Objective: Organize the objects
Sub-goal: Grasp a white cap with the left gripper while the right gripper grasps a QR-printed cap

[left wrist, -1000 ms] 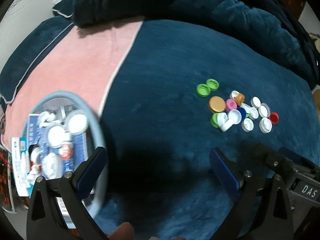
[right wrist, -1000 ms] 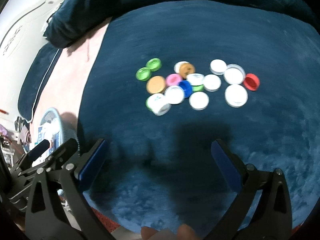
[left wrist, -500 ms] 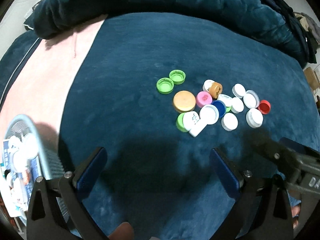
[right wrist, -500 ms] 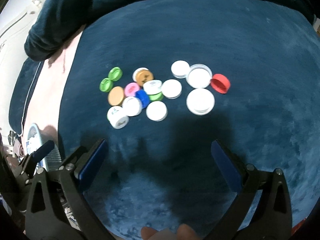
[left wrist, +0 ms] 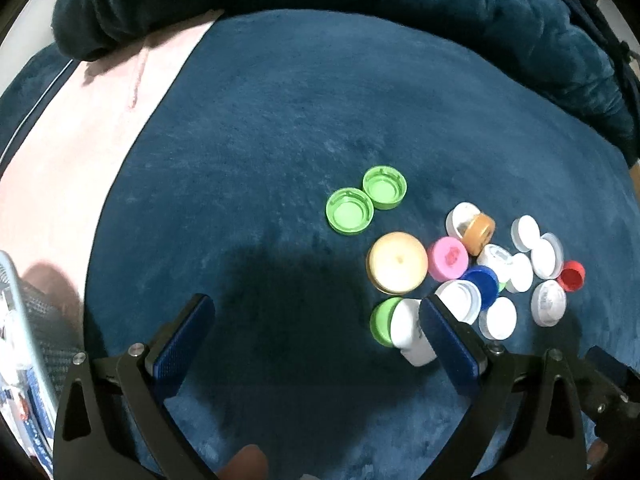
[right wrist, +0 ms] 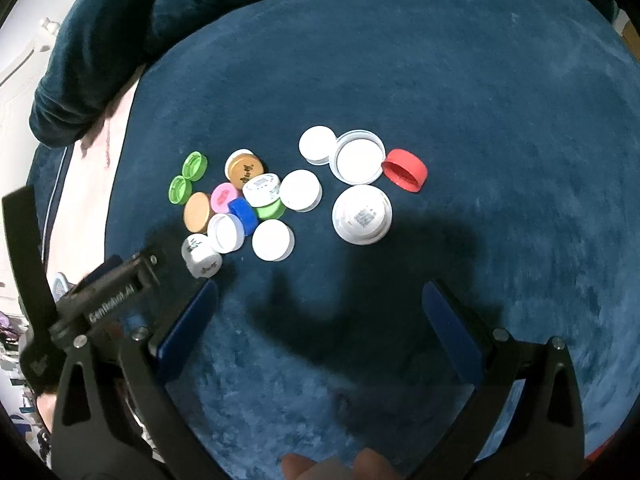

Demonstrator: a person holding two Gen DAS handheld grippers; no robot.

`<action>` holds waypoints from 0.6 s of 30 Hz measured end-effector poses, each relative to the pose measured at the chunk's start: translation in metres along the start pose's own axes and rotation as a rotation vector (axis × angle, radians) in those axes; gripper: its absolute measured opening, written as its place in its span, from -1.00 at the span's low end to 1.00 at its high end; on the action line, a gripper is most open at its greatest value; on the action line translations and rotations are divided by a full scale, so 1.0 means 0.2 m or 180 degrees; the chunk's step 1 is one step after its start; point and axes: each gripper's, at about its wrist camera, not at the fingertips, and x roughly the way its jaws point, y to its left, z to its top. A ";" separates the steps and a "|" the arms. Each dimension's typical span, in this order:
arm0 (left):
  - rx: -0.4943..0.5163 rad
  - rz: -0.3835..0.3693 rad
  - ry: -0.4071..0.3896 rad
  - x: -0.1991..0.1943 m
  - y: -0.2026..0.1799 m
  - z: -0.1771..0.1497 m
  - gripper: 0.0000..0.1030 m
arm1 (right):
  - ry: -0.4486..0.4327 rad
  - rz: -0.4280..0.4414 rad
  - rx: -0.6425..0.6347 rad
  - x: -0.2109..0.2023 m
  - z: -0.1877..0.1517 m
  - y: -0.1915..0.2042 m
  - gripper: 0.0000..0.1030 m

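Where "GenRobot.AI" reads on the left tongs [right wrist: 120,292], both tongs gape wide, empty, near mixed-colour bottle caps [right wrist: 276,196], some with illegible print.

Left hand-held gripper [left wrist: 316,338]: jaws spread wide, nothing between the blue pads [left wrist: 182,344]. Right hand-held gripper [right wrist: 320,324]: jaws likewise wide apart, empty. A fingertip shows at each view's bottom edge.

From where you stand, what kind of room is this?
Probably a bedroom: bottle caps lie on a plush navy blanket like a bed cover, with rumpled bedding bunched behind.
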 end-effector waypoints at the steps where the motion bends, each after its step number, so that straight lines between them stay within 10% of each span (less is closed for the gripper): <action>1: 0.0067 -0.0008 0.0032 0.02 -0.02 -0.01 0.98 | 0.0011 -0.0013 0.0005 0.01 0.00 0.00 1.00; 6: 0.0698 -0.0104 0.0245 0.06 -0.15 -0.11 0.98 | 0.0042 -0.0050 0.0012 0.05 0.02 0.00 1.00; 18: 0.0605 -0.0675 0.0280 -0.02 -0.17 -0.13 0.85 | 0.0027 -0.0055 -0.0020 0.04 0.03 0.01 1.00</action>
